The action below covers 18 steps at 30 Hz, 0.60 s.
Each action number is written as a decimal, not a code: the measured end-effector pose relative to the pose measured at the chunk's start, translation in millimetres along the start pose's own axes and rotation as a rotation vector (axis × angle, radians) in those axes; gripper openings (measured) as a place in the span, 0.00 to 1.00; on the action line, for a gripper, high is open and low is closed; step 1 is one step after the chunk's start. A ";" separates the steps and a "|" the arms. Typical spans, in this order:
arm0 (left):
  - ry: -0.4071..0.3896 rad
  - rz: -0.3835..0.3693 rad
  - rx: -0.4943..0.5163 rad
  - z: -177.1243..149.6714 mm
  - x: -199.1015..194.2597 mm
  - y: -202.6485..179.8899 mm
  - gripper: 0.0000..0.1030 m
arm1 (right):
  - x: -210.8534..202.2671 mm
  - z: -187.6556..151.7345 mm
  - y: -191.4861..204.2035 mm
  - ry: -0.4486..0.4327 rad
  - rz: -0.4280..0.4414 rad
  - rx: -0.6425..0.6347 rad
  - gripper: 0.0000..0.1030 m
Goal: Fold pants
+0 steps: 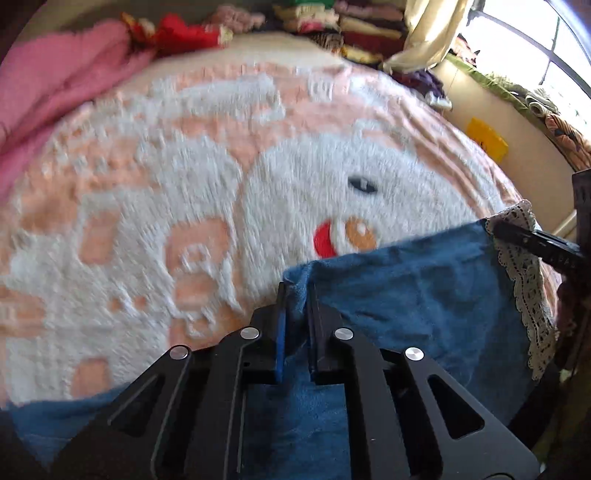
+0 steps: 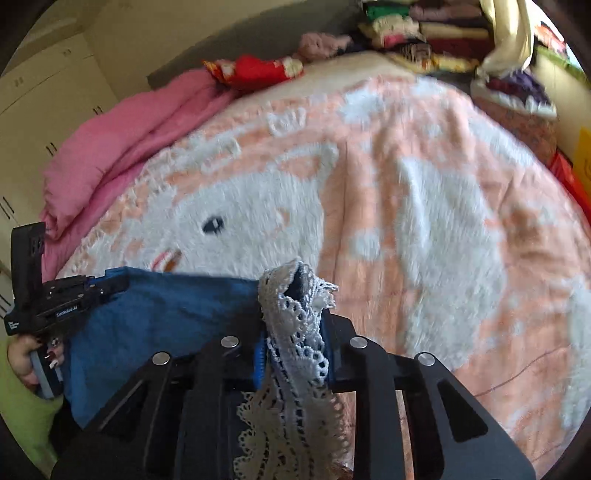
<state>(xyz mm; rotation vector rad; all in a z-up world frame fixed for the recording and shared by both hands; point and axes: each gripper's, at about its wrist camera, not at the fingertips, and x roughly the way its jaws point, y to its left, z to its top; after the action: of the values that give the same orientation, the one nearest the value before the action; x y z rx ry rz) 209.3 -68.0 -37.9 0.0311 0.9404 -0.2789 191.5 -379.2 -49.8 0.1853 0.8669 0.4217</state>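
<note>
Blue pants [image 1: 406, 295] with a cream lace hem [image 1: 524, 280] hang stretched between my two grippers over the near part of the bed. In the left wrist view my left gripper [image 1: 297, 291] is shut on a fold of the blue cloth at the top edge. My right gripper [image 1: 532, 240] pinches the lace corner at the far right. In the right wrist view my right gripper [image 2: 295, 321] is shut on the bunched lace hem [image 2: 295, 354]. The blue pants [image 2: 166, 314] run left to my left gripper [image 2: 107, 286], held by a hand [image 2: 29, 358].
A fluffy peach and white blanket [image 1: 184, 177] with a cartoon face covers the bed. A pink quilt [image 2: 122, 147] lies along its left side, a red cloth [image 2: 258, 70] at the head. Stacks of folded clothes [image 2: 436, 33] stand at the far end. Cupboards [image 2: 44, 85] line the left wall.
</note>
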 end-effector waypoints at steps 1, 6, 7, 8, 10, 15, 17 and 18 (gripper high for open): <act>-0.023 0.021 0.027 4.1 -5.5 -3.3 0.01 | -5.7 4.7 0.5 -0.020 0.008 -0.009 0.20; -0.016 0.045 0.044 10.9 9.6 -3.6 0.01 | 5.0 15.3 -4.9 -0.002 -0.047 -0.031 0.20; -0.004 0.048 0.041 9.9 15.0 -2.9 0.02 | 15.2 13.2 -6.9 0.032 -0.065 -0.032 0.22; 0.009 0.049 0.034 7.2 22.1 -1.7 0.02 | 21.3 10.8 -8.0 0.050 -0.082 -0.033 0.24; 0.015 0.066 0.029 3.7 30.9 -0.1 0.06 | 29.3 6.8 -11.9 0.060 -0.093 -0.031 0.26; -0.025 0.033 -0.028 -1.5 25.4 10.6 0.13 | 19.0 1.1 -26.2 0.017 -0.080 0.058 0.47; -0.062 0.035 -0.027 -4.4 9.3 12.1 0.28 | 4.8 -2.6 -30.4 -0.023 -0.112 0.087 0.55; -0.084 0.036 -0.025 -7.0 0.1 11.8 0.38 | -6.2 -5.3 -31.0 -0.055 -0.131 0.093 0.55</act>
<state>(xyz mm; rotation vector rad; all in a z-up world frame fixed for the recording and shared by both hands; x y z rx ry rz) 206.8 -55.6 -43.2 0.0129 0.8585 -0.2332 192.6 -410.0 -58.9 0.2236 0.8401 0.2527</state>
